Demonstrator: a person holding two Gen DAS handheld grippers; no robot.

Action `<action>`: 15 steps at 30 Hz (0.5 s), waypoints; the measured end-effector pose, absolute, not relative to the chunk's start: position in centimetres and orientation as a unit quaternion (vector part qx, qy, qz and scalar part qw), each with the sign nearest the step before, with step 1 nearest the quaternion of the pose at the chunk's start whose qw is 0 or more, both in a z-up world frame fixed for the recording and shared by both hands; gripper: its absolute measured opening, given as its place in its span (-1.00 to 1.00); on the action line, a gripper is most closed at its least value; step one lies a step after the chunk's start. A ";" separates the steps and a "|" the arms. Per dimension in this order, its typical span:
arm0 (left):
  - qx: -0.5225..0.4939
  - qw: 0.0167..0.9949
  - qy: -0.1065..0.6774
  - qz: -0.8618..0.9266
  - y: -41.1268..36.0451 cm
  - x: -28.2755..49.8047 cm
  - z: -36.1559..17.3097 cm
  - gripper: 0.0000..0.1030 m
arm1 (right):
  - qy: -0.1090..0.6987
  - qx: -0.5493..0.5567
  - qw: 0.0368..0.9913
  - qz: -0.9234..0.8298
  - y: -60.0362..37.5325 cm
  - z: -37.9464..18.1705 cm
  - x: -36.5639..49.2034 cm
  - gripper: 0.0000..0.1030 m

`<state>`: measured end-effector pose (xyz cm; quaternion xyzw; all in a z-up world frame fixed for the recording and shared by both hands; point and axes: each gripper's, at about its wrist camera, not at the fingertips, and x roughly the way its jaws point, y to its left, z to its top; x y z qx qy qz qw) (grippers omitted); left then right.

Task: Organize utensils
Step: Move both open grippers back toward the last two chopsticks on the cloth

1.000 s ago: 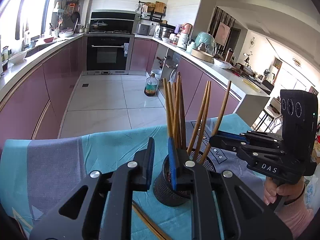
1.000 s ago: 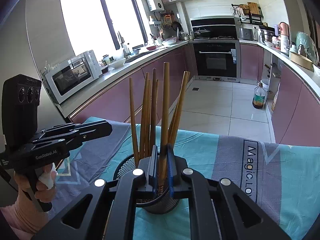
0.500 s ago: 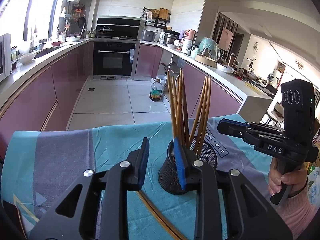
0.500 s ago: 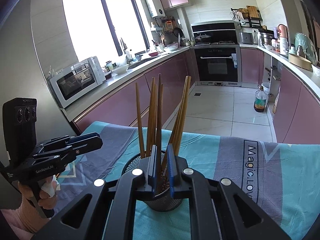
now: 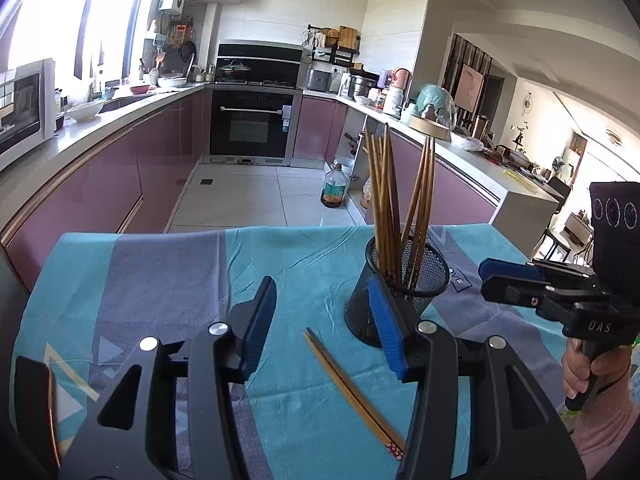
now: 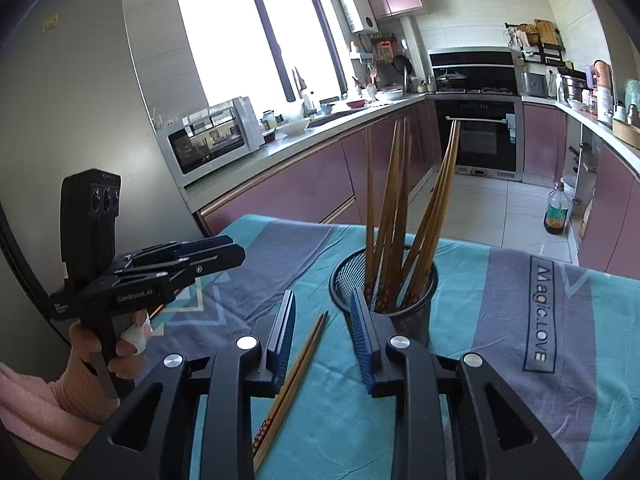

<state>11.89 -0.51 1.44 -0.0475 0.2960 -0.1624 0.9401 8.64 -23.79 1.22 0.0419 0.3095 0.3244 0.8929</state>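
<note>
A black mesh cup (image 5: 424,280) (image 6: 416,320) stands on the blue and grey cloth, with several wooden chopsticks (image 5: 384,200) (image 6: 394,200) upright in it. A loose pair of chopsticks (image 5: 352,392) (image 6: 296,376) lies on the cloth in front of the cup. My left gripper (image 5: 322,320) (image 6: 240,254) is just short of the cup, its jaws opening, and nothing is gripped. My right gripper (image 6: 323,330) (image 5: 485,276) is also opening. It hangs over the loose pair, and its pads touch nothing.
The cloth (image 5: 160,280) covers the table to its far edge, with kitchen floor beyond. An oil bottle (image 5: 333,190) stands on the floor. Counters run along both sides, and a microwave (image 6: 208,144) sits on the left one. A hand in a pink sleeve (image 6: 36,404) holds each gripper.
Both grippers have drawn back from the cup and their jaws have spread. The right gripper let go of the chopstick it held, which now stands in the cup. The loose pair has come into view.
</note>
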 end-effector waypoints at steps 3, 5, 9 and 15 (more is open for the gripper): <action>-0.059 0.936 0.312 -0.151 0.5 11.0 -0.1 0.04 | 0.344 0.042 0.877 0.333 -22.7 -1.2 8.4 -0.48; -0.064 0.934 0.322 -0.144 1.0 10.3 -1.2 0.08 | 0.366 0.044 0.867 0.335 -22.0 -2.6 8.5 -0.48; -0.071 0.928 0.340 -0.133 1.8 9.2 -3.2 0.08 | 0.396 0.050 0.853 0.338 -21.1 -4.8 8.5 -0.48; -0.070 0.924 0.356 -0.123 1.9 8.3 -5.2 0.08 | 0.412 0.053 0.845 0.338 -20.1 -6.3 7.8 -0.48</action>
